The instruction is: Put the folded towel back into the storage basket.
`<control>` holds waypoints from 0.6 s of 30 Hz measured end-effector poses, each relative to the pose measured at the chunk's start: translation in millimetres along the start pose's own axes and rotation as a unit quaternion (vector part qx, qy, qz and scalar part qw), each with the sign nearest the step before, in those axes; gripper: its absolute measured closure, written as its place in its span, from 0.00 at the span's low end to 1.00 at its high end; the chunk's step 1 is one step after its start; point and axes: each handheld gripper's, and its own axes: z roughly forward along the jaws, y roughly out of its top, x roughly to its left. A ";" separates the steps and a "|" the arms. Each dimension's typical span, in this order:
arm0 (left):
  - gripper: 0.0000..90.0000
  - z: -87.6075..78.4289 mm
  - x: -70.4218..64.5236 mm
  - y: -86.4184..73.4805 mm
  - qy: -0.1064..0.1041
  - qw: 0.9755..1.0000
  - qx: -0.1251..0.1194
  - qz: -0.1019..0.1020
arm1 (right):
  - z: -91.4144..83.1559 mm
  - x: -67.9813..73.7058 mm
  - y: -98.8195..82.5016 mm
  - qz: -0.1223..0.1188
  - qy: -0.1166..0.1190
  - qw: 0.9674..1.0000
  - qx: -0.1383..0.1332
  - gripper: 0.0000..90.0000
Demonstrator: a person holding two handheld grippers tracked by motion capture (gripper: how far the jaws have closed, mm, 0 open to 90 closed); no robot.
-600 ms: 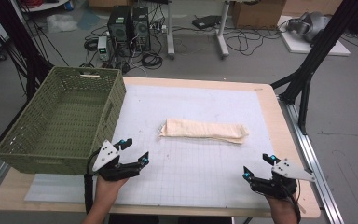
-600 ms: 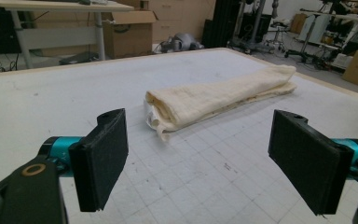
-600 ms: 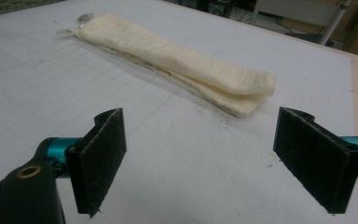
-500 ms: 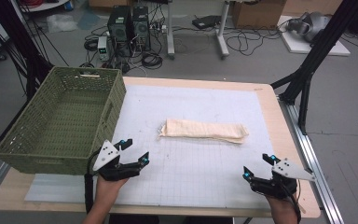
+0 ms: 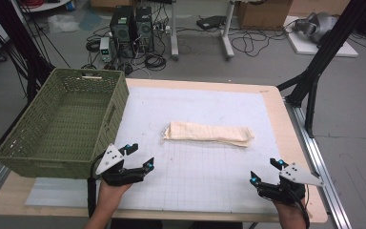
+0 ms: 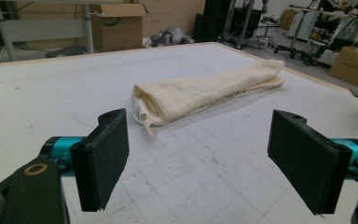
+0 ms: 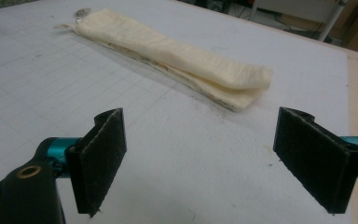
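At frame centre of the high view, item one: your cloth [image 5: 208, 133], cream, folded into a long flat strip, lying crosswise on the white gridded mat [image 5: 195, 167]. Nothing touches it.

Item two: basket [image 5: 62, 125], green woven, empty as far as the high view shows, at the left of the frame, its near corner just beside your left gripper.

Item three: left gripper [image 5: 139, 157], lower left of the frame, jaws apart with nothing between them. Its own view looks across bare mat to the cloth's near end [image 6: 168, 100], where the layered edges show.

Item four: right gripper [image 5: 265, 172], lower right of the frame, jaws likewise spread and empty. Its view puts the cloth's other end [image 7: 233, 86] ahead and slightly left, with a thick rounded fold.

Step in hand, as judged: approach. Both your grippers sit short of the cloth, neither touching it, so no grasp has begun.

Next move, as judged: bring each gripper forward to its own end of the strip, low to the mat, and close on all layers at once. A shallow bite on the top layer alone would likely let the fold fall open. Should the basket be the destination, the carry goes to the left of the frame.
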 end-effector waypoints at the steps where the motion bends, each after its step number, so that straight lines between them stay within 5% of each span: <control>1: 0.23 -0.1 -0.2 0.3 -0.002 1.000 0.000 0.001 | -0.2 1.3 0.6 -0.004 -0.001 1.000 -0.003 0.17; 18: 0.21 6.8 -9.6 3.9 -0.026 1.000 0.016 0.004 | 3.1 -3.0 -0.5 0.008 0.008 1.000 0.001 0.18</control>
